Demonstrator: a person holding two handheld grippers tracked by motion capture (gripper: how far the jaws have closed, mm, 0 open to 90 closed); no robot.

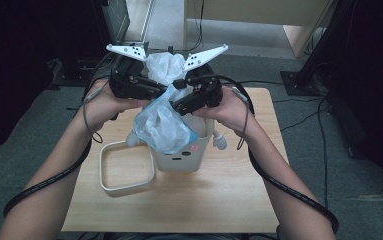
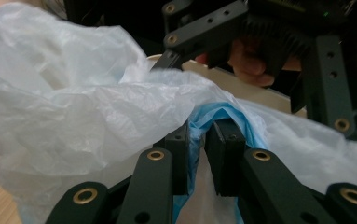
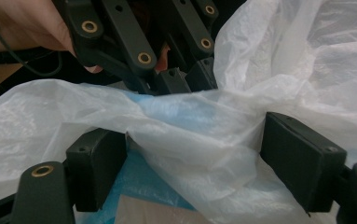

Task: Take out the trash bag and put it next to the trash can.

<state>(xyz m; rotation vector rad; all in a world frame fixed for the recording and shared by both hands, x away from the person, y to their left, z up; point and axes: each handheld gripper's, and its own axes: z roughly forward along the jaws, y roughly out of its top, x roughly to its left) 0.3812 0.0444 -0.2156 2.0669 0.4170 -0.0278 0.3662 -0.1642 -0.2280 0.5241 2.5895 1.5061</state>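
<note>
A thin plastic bag (image 1: 161, 125), white with a blue tint, bulges out of the top of a cream bin (image 1: 181, 161) at the table's middle. Both grippers meet above it. My left gripper (image 1: 163, 93) comes in from the left; in its own view its jaws (image 2: 198, 151) stand nearly together, shut on a blue fold of the bag (image 2: 73, 107). My right gripper (image 1: 177, 105) reaches in from the right. In the right gripper view its jaws (image 3: 197, 156) stand wide apart, with the bag's film (image 3: 195, 140) draped loosely between the pads (image 3: 302, 158). The left gripper's fingers (image 3: 185, 79) show just beyond.
A cream square ring (image 1: 129, 189) lies flat on the wooden table (image 1: 219, 200), left of the bin. A white knob (image 1: 220, 142) sticks out at the bin's right side. Grey carpet, cables and dark stands surround the table. Cables trail along both forearms.
</note>
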